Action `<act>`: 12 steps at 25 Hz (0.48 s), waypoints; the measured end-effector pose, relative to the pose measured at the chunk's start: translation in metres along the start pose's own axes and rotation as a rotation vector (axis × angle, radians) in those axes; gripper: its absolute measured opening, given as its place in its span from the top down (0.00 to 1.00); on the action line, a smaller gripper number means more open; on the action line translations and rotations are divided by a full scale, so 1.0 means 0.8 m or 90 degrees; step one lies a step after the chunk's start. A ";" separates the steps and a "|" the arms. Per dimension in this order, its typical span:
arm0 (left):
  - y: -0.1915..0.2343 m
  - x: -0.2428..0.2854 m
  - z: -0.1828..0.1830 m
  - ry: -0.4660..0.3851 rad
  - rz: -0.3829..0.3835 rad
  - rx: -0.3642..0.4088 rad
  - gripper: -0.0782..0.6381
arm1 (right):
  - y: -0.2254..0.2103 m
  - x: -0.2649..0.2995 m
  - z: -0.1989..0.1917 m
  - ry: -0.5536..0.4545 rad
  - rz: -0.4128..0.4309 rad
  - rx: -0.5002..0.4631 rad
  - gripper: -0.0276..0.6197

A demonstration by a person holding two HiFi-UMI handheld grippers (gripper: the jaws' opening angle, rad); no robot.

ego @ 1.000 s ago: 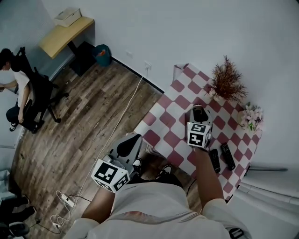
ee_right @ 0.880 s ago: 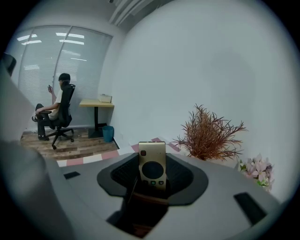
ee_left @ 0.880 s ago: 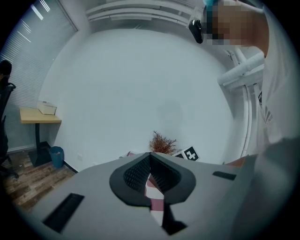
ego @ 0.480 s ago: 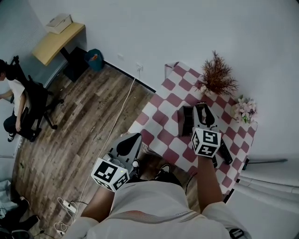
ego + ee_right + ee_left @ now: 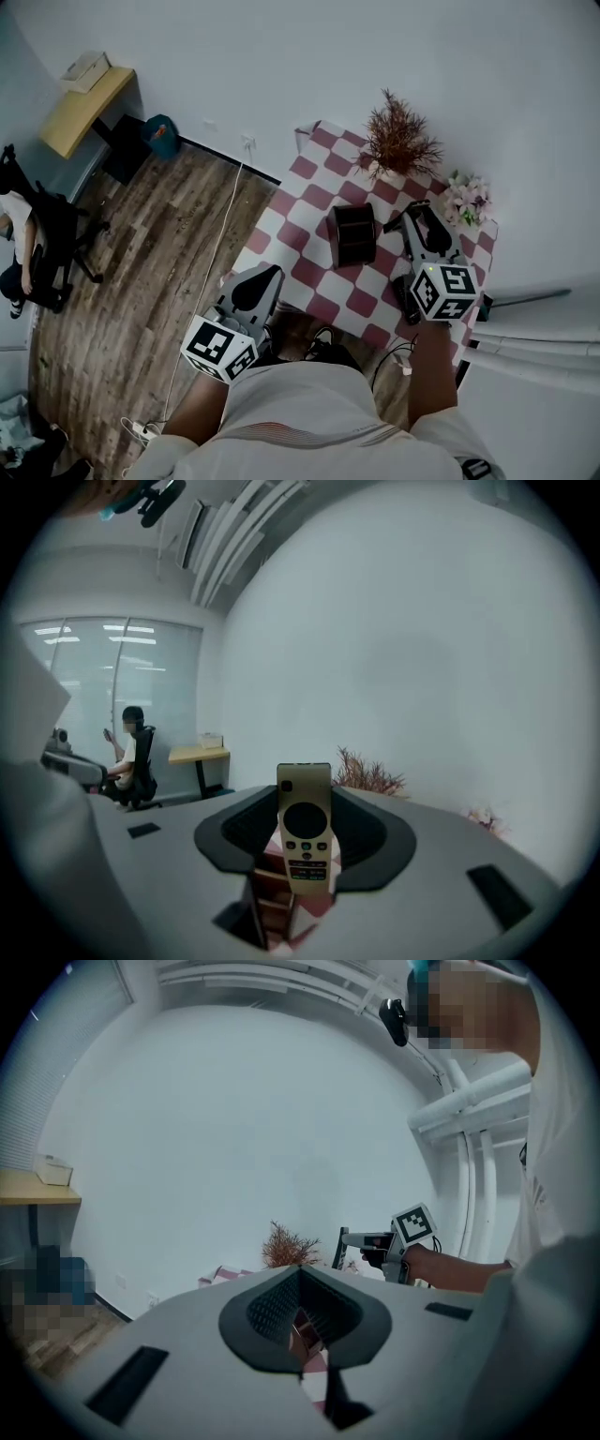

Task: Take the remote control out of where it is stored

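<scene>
A pale gold remote control (image 5: 304,827) with a black round pad stands upright between the jaws of my right gripper (image 5: 305,841), which is shut on it. Seen from the head view, that right gripper (image 5: 419,223) hovers over the checked table (image 5: 314,202), to the right of the dark open storage box (image 5: 352,234). In the left gripper view the remote (image 5: 339,1248) shows as a dark upright bar at the right gripper's tip. My left gripper (image 5: 262,281) hangs off the table's near left edge, shut, with nothing in it.
Another black remote (image 5: 405,298) lies on the cloth beside my right hand. A dried plant (image 5: 398,141) and pale flowers (image 5: 466,200) stand at the table's far side against the wall. A person sits on an office chair (image 5: 47,244) far left, near a desk (image 5: 80,108).
My right gripper has risen from over the storage box and moved right with the remote in it, leaving the box uncovered. The left gripper has shifted slightly.
</scene>
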State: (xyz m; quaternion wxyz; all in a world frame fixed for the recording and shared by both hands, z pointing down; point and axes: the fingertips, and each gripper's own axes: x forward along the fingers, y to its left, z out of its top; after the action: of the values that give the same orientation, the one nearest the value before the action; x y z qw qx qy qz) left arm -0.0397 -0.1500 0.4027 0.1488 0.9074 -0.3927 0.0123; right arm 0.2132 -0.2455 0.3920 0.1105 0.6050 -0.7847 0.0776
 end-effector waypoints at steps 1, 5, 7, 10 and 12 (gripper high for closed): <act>-0.002 0.003 -0.001 0.001 -0.001 -0.001 0.88 | -0.010 0.000 -0.012 0.031 0.004 -0.011 0.67; -0.008 0.009 -0.007 0.004 0.000 -0.006 0.88 | -0.042 0.009 -0.080 0.179 0.031 -0.033 0.68; -0.009 0.012 -0.008 0.003 0.004 -0.007 0.88 | -0.056 0.018 -0.120 0.261 0.042 -0.050 0.68; -0.008 0.013 -0.010 0.004 0.016 -0.009 0.88 | -0.071 0.034 -0.180 0.379 0.063 -0.080 0.68; -0.007 0.013 -0.013 0.004 0.028 -0.011 0.88 | -0.075 0.047 -0.210 0.443 0.081 -0.096 0.68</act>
State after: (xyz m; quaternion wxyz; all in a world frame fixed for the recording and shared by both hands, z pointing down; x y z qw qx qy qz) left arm -0.0274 -0.1508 0.4122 0.1577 0.8972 -0.4122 0.0153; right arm 0.2752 -0.2532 0.5636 0.4099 0.4824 -0.7399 0.2277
